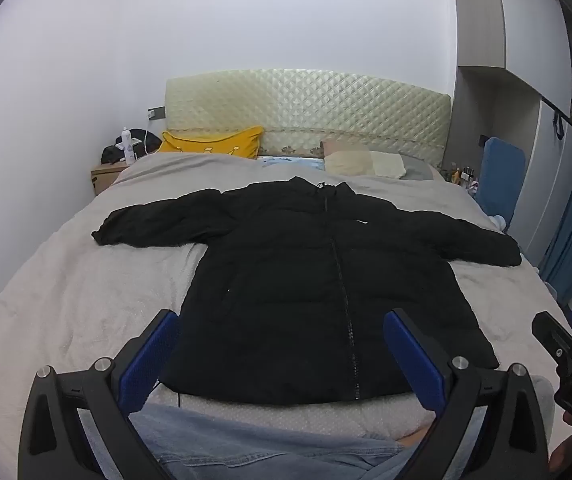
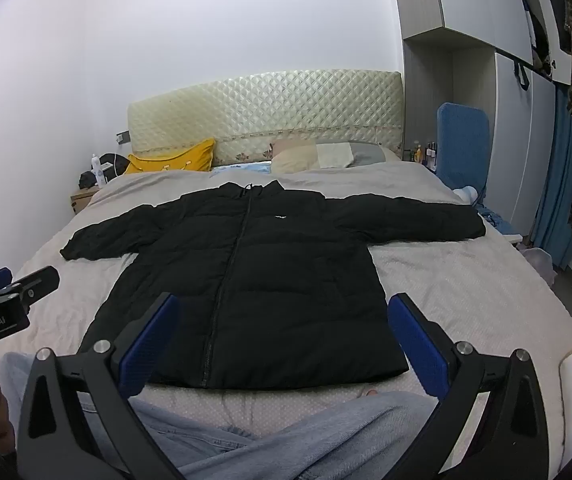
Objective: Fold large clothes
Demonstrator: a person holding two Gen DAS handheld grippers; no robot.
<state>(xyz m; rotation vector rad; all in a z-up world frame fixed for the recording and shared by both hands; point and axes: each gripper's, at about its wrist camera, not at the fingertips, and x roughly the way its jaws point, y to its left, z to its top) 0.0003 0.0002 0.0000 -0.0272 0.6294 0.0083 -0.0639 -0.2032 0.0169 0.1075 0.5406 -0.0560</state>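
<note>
While the jacket lies flat on the bed, zipped, front up, sleeves spread wide, the left tool and right tool hover apart above its hem, both wide open, gripping nothing, beside jeans.
</note>
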